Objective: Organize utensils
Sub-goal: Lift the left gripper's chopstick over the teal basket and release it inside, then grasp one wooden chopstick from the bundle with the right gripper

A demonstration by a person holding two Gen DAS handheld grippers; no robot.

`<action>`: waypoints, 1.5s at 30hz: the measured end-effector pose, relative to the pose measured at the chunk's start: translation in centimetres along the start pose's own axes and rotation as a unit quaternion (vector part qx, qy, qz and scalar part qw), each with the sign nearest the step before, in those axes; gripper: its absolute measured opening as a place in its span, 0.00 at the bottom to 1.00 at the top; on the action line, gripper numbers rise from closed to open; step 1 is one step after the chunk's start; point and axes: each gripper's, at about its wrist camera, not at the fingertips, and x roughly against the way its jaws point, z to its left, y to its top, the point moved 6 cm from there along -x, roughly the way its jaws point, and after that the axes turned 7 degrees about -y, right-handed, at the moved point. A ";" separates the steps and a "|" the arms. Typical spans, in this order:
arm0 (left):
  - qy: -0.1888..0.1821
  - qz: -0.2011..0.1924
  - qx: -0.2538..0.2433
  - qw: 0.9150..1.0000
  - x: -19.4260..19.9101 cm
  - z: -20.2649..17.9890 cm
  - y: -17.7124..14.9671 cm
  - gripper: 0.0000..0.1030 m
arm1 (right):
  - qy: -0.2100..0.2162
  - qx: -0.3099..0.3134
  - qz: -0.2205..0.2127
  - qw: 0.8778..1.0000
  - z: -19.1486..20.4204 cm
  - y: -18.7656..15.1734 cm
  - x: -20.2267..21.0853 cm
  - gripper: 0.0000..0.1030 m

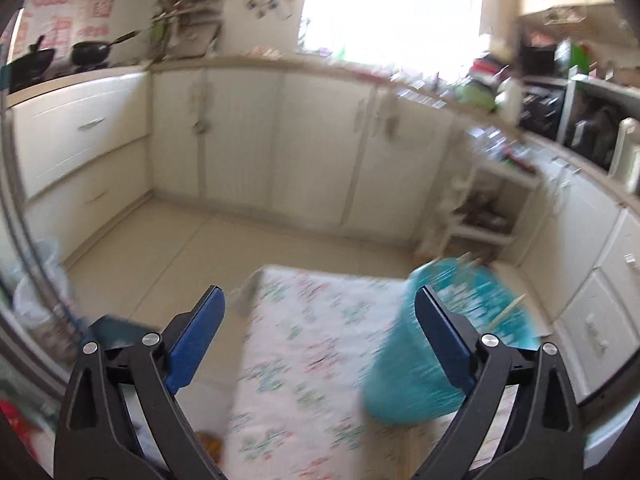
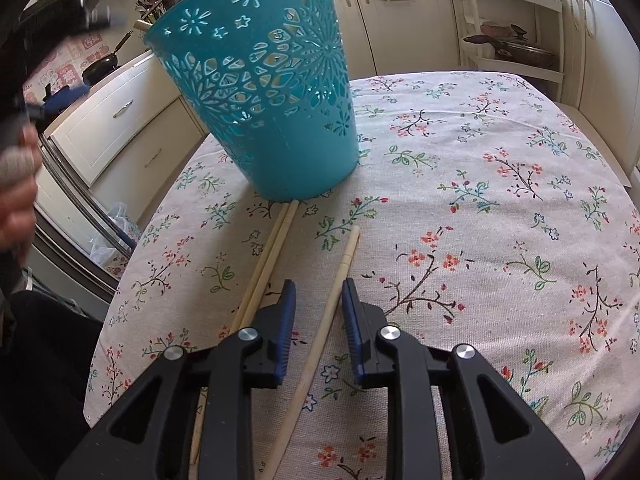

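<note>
A teal cut-out plastic basket point(image 2: 272, 92) stands on the floral tablecloth point(image 2: 480, 200). In front of it lie a pair of wooden chopsticks point(image 2: 272, 252) and a single chopstick point(image 2: 344, 264). My right gripper point(image 2: 319, 284) hangs low over the cloth. The single chopstick runs between its jaws, close to the right pad and with a clear gap on the left. In the blurred left wrist view, my left gripper point(image 1: 320, 292) stands wide open over the table's far edge point(image 1: 304, 340) with nothing between its fingers. The basket point(image 1: 452, 340) there is to its right, with chopsticks point(image 1: 506, 312) poking out.
A person's hand point(image 2: 16, 200) shows at the left edge. Cream kitchen cabinets point(image 1: 240, 140) surround the table, with black pans point(image 1: 90, 54) on the counter. A white shelf rack point(image 2: 516, 40) holds pots behind the table. A plastic bag point(image 2: 108, 236) sits on the floor.
</note>
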 end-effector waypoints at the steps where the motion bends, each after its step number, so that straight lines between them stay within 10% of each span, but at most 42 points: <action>1: 0.013 0.007 -0.008 1.000 -0.2 0.4 -0.3 0.89 | -0.002 -0.004 -0.001 1.000 0.0 0.0 0.0 0.23; 17: 0.007 -0.026 -0.064 0.998 2.7 0.3 0.3 0.92 | -0.087 0.010 0.000 0.996 1.3 -0.6 0.2 0.30; 22: -0.001 -0.023 -0.065 0.998 2.7 -0.1 0.3 0.92 | -0.114 0.040 0.007 0.993 1.4 -0.5 0.2 0.12; 29: -0.001 -0.020 -0.072 0.997 2.6 -0.5 -0.1 0.92 | -0.115 0.052 0.024 0.992 1.4 -0.6 0.2 0.12; 45: 0.012 -0.008 -0.073 0.997 1.7 0.1 -0.4 0.92 | 0.046 -0.014 -0.015 0.999 3.2 0.8 7.3 0.06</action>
